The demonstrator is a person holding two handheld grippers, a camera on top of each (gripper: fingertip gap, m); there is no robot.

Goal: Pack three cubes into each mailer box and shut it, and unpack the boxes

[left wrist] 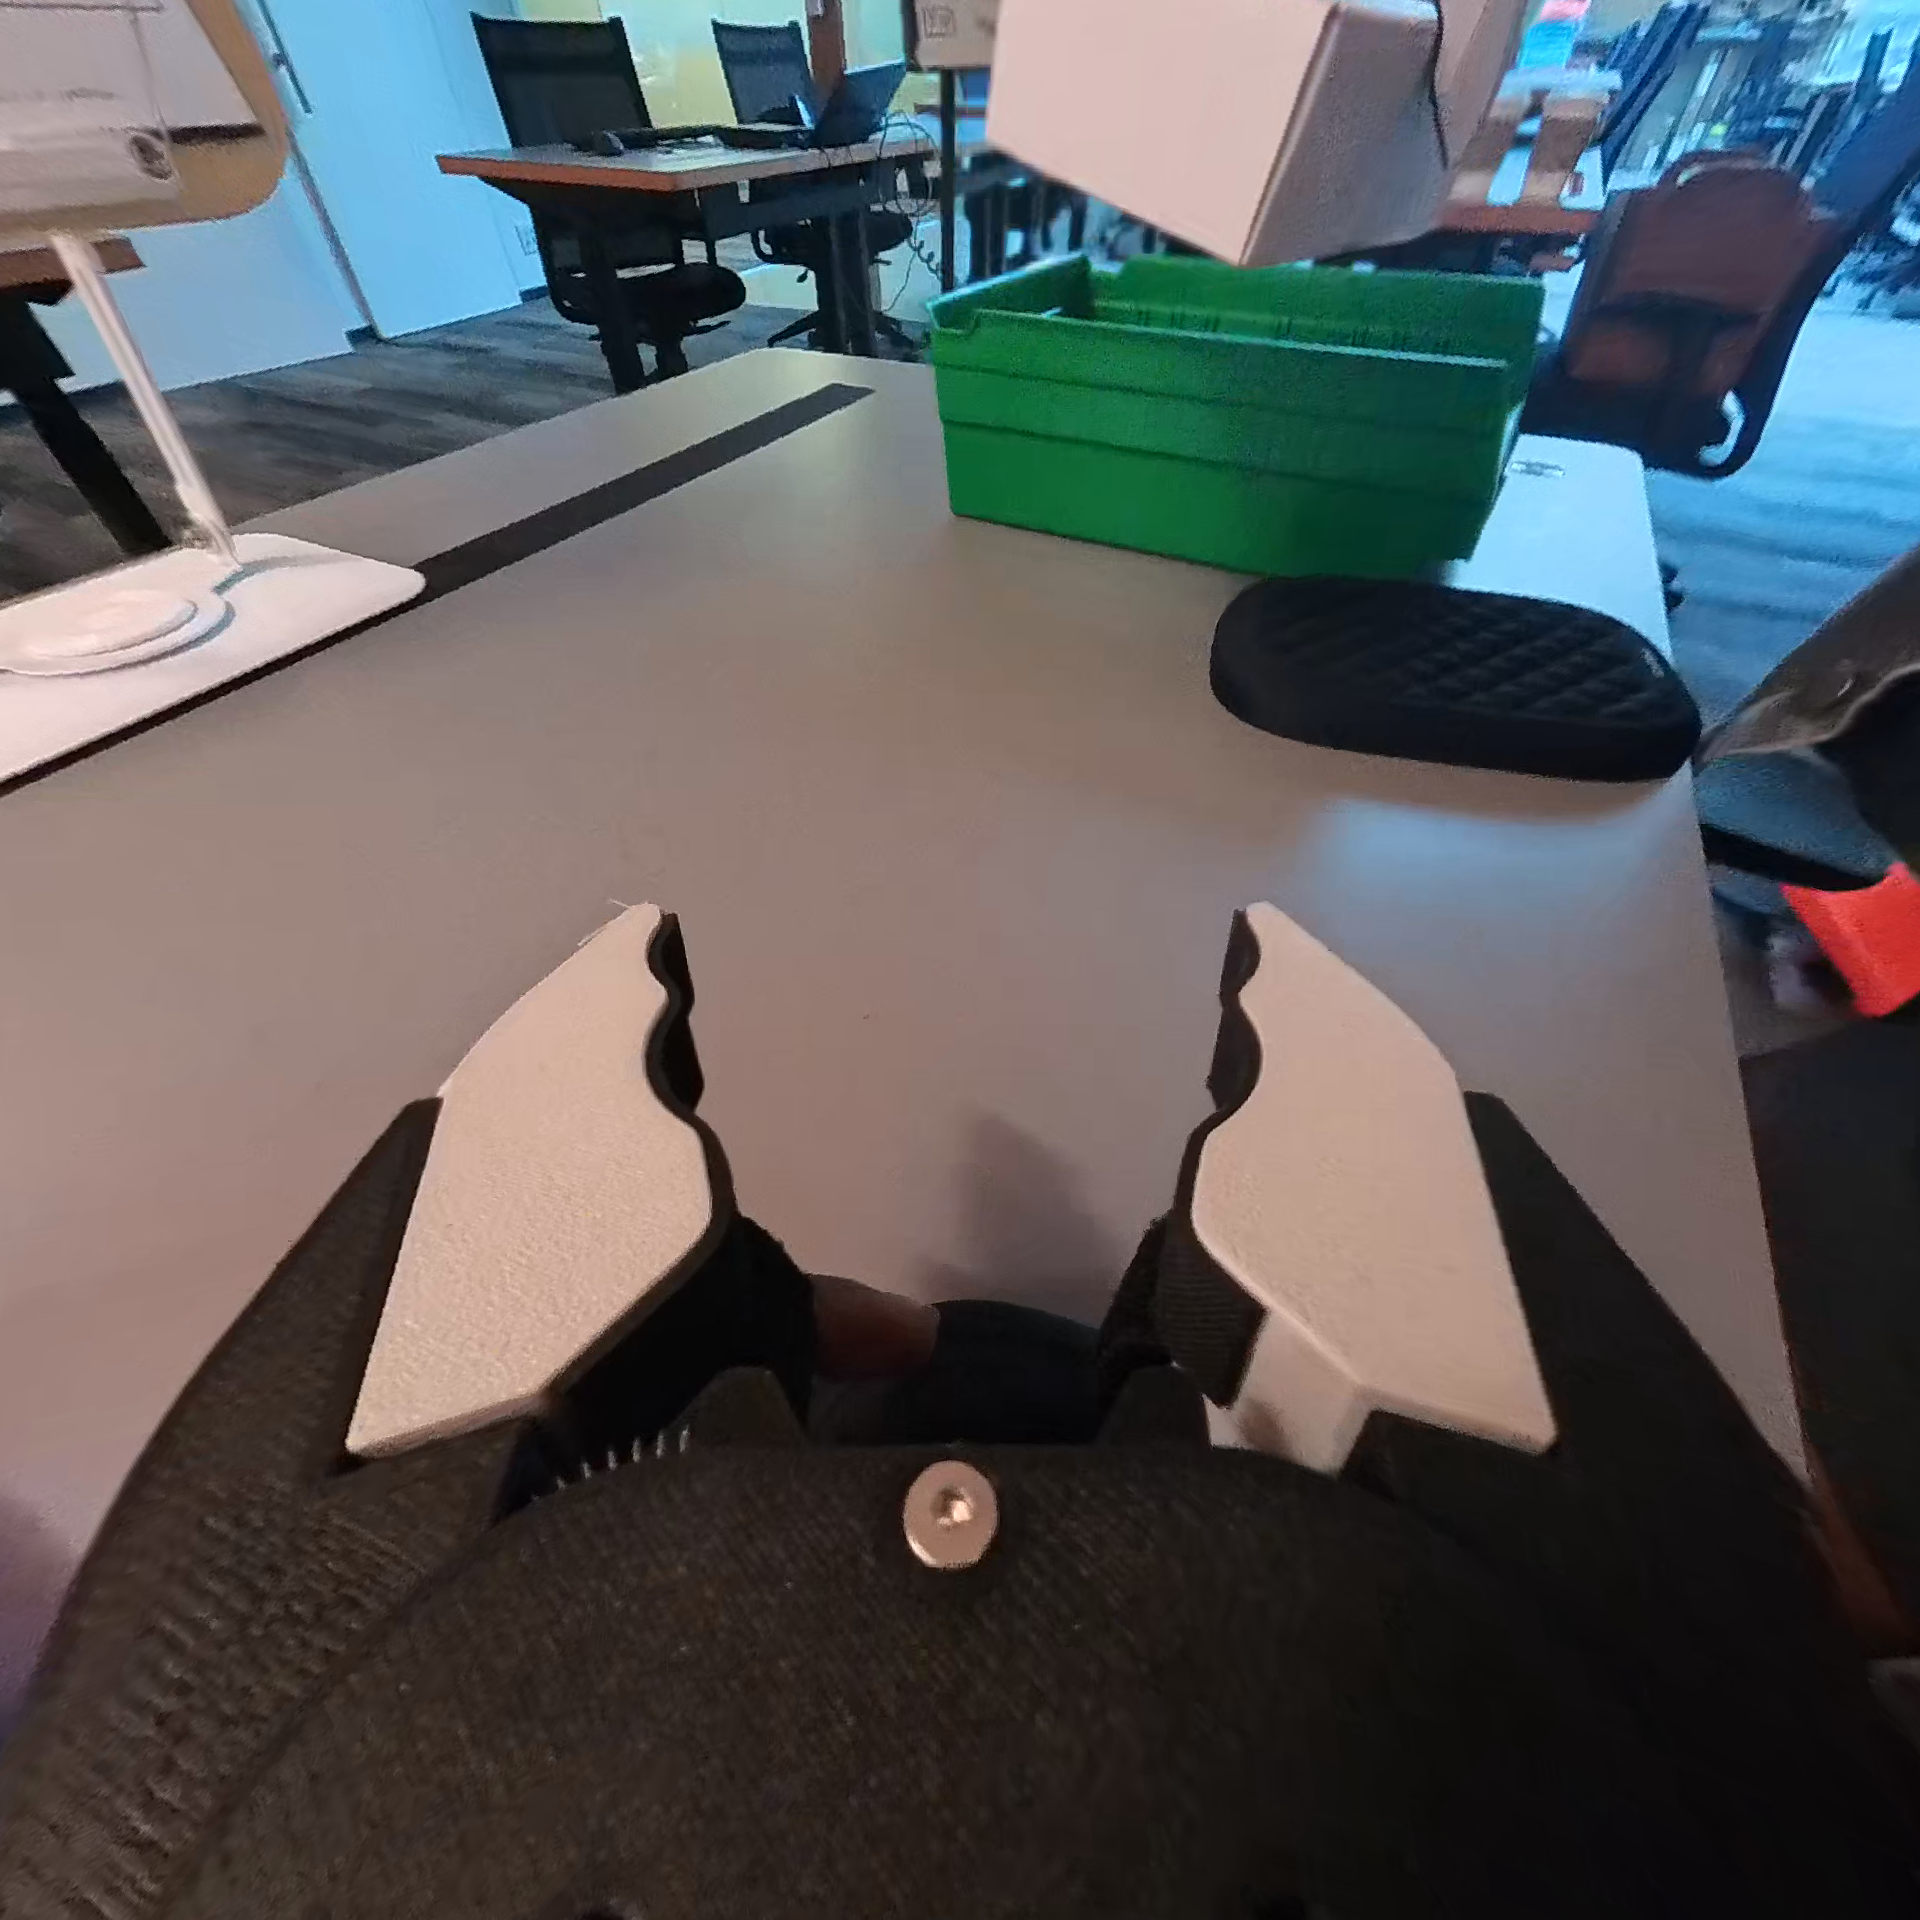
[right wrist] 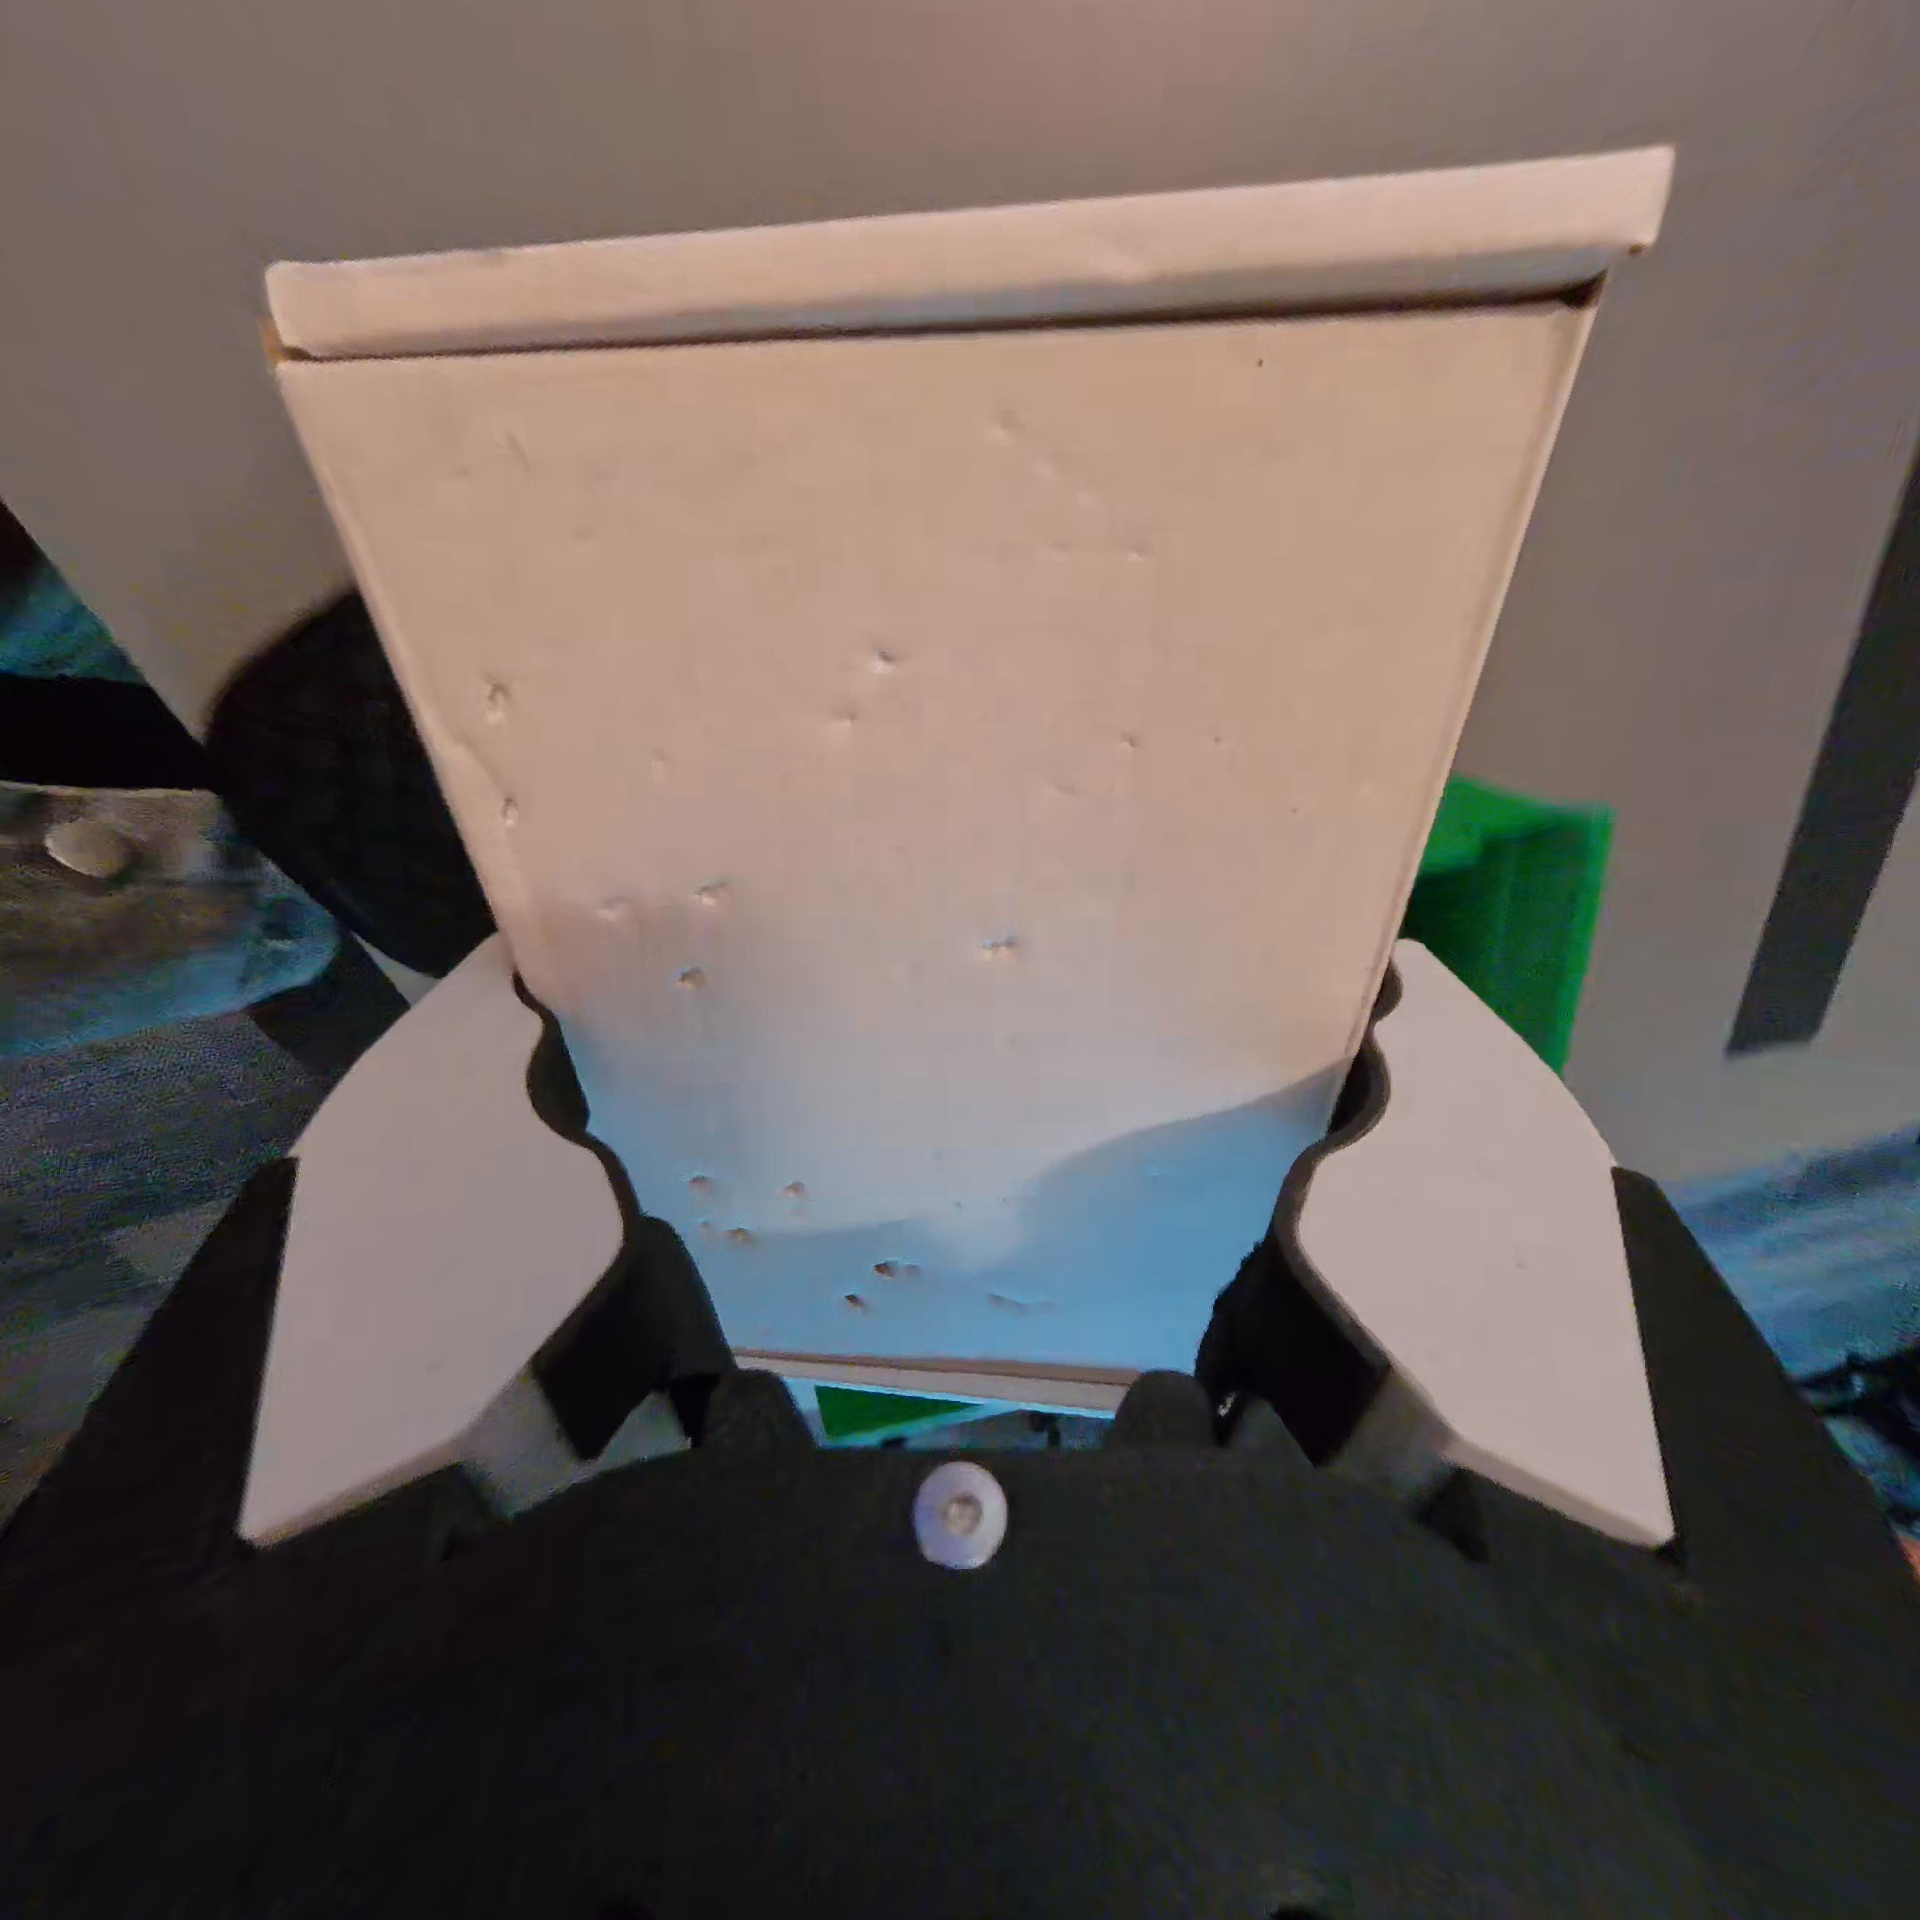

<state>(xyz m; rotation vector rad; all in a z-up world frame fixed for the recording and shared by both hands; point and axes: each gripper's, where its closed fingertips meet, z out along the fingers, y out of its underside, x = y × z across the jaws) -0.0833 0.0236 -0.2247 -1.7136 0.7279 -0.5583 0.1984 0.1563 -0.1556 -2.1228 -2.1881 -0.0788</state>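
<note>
My right gripper (right wrist: 956,997) is shut on a closed white mailer box (right wrist: 935,727), its fingers pressing the box's two side walls. The box is held up in the air above the grey table (right wrist: 935,94). The same box shows in the left wrist view (left wrist: 1226,114), raised above the green tray (left wrist: 1226,416) at the far right. My left gripper (left wrist: 956,925) is open and empty, low over the bare grey table (left wrist: 831,675). No cubes are in view.
A black ribbed pad (left wrist: 1455,675) lies in front of the green tray. A white lamp base (left wrist: 156,623) stands at the left. A red and black object (left wrist: 1860,935) sits off the table's right edge. Desks and chairs stand behind. Across from one pair of fingers to the other is roughly 35 cm.
</note>
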